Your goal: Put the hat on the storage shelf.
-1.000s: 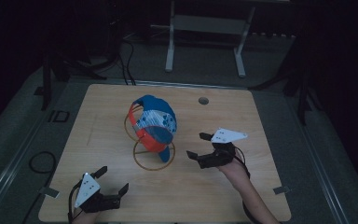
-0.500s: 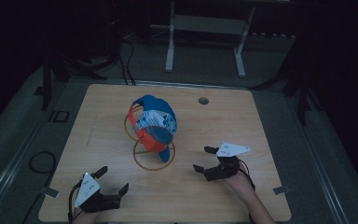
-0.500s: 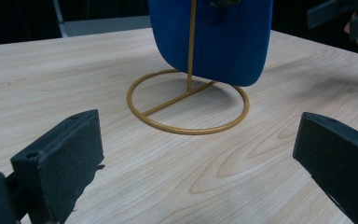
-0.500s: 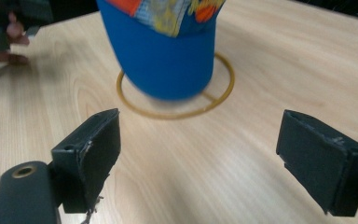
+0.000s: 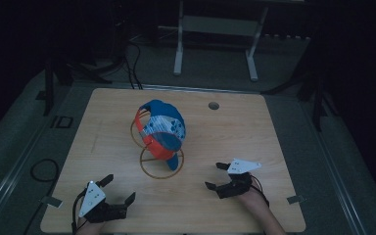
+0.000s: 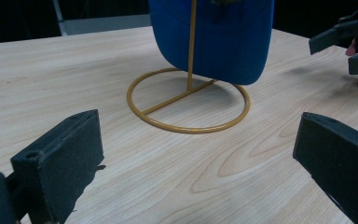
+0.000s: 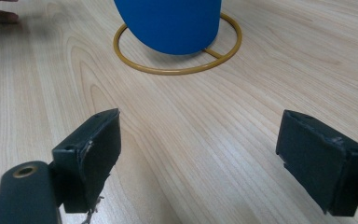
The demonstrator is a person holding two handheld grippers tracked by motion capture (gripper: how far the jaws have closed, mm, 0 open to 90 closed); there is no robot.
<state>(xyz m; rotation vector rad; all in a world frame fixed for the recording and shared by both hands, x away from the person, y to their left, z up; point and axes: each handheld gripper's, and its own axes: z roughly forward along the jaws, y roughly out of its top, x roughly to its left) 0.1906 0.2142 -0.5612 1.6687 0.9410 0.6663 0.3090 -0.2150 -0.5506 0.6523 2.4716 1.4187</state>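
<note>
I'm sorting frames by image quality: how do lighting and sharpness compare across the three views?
High view: dim and underexposed, surroundings nearly black, though the cap on its stand stays readable. Left gripper view: bright, wood grain sharp, soft shadow under the cap's brim, near fingers slightly soft. Right gripper view: bright and even, no glare.

Blue cloth cap (image 5: pixel 165 125) looks matt; thin yellow metal wire stand (image 6: pixel 189 100) smooth; pale wooden table (image 5: pixel 225 142) satin, grained.

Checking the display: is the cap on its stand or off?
On: the cap hangs on the gold wire stand, brim down.
</note>
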